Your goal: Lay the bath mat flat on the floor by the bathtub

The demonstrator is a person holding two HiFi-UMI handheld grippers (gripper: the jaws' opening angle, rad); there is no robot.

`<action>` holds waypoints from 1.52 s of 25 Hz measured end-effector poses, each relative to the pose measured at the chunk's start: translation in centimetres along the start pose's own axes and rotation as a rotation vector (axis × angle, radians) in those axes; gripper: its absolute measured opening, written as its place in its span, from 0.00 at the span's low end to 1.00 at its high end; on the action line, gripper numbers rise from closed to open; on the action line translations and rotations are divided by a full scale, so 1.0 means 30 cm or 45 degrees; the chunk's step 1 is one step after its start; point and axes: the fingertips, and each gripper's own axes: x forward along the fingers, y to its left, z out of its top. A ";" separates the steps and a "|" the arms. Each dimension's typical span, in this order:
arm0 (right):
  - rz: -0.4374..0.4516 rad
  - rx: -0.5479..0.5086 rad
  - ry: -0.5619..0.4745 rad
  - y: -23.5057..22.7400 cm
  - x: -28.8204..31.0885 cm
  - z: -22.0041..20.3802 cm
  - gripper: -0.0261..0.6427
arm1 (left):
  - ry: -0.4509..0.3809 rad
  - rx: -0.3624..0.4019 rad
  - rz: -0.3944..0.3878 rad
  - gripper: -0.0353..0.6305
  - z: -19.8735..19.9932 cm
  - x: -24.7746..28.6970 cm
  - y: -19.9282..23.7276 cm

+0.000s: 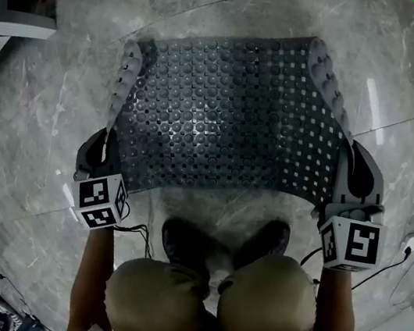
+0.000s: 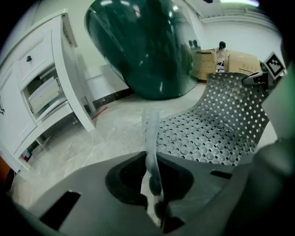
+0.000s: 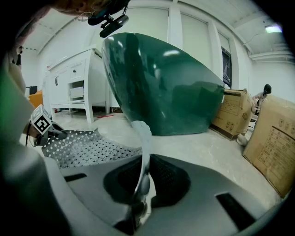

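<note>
mat position: bath mat (image 1: pixel 231 117) hangs spread between the two grippers over the marble floor (image 1: pixel 52 102). its side edges curl upward and its centre sags low; contact with the floor cannot be confirmed. left gripper (image 1: pixel 101 148) is clamped on the mat's left edge, right gripper (image 1: pixel 351 178) on its right edge. green bathtub (image 3: pixel 161 87) stands just ahead. judged step: lowering the spread mat. next move likely calls for bringing both edges down level, with the mat kept stretched, before parting the jaws.
</note>
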 end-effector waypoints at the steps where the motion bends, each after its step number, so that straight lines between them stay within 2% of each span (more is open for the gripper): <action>1: -0.002 -0.001 0.001 -0.001 -0.002 -0.002 0.08 | 0.001 0.000 0.002 0.11 -0.002 -0.001 0.002; 21: -0.045 0.013 0.027 -0.046 -0.017 -0.054 0.08 | 0.042 -0.010 0.049 0.11 -0.064 0.007 0.051; 38: -0.091 0.056 0.087 -0.109 0.073 -0.168 0.08 | 0.132 -0.003 0.068 0.12 -0.153 0.136 0.063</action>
